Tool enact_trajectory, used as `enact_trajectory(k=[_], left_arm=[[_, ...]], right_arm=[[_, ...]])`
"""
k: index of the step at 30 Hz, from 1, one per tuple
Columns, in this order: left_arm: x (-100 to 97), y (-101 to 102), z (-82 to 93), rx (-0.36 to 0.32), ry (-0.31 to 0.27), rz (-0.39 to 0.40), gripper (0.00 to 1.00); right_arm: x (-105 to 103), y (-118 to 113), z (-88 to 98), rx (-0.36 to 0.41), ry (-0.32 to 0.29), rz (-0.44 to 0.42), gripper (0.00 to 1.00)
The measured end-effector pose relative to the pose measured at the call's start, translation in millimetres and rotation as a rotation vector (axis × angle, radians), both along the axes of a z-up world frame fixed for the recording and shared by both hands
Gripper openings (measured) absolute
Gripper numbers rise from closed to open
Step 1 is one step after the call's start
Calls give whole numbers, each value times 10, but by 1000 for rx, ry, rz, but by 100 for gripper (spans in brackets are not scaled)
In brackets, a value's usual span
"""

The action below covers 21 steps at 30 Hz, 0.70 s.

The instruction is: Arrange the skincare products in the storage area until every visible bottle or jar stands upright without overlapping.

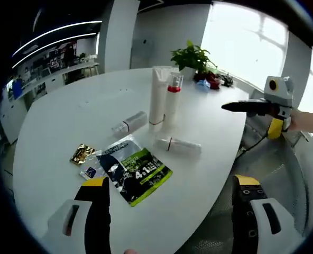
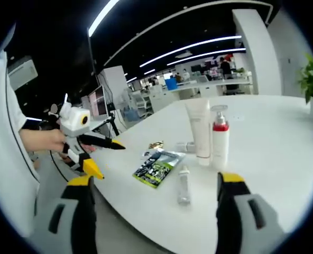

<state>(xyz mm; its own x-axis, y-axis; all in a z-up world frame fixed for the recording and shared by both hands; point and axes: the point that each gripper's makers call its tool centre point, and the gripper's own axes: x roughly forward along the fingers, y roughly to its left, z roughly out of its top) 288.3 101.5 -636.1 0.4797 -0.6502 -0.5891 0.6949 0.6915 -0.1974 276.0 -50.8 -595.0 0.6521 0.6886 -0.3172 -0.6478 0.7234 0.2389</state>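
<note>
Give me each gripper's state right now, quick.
Left gripper: open, holding nothing.
Right gripper: open, holding nothing.

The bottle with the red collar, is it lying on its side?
No, the red-collared bottle stands upright on the white table, right beside the tall white tube.

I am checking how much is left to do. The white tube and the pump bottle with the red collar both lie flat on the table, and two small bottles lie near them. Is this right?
Not quite. The white tube and the pump bottle with the red collar stand upright, side by side, as the left gripper view shows. The rest holds: two small bottles lie flat near them on the table.
</note>
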Motion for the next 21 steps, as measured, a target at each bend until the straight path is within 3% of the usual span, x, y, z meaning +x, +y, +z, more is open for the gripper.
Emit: enact_trajectory(k=[10, 16, 21], left_arm=[[-159, 344, 62, -11, -3, 134, 94], [-244, 480, 73, 16, -23, 181, 95], [-247, 535, 98, 1, -35, 221, 95]], right_arm=[[-43, -133, 33, -15, -9, -81, 99], [-54, -129, 52, -17, -15, -105, 99], [-46, -157, 19, -43, -14, -113, 99]])
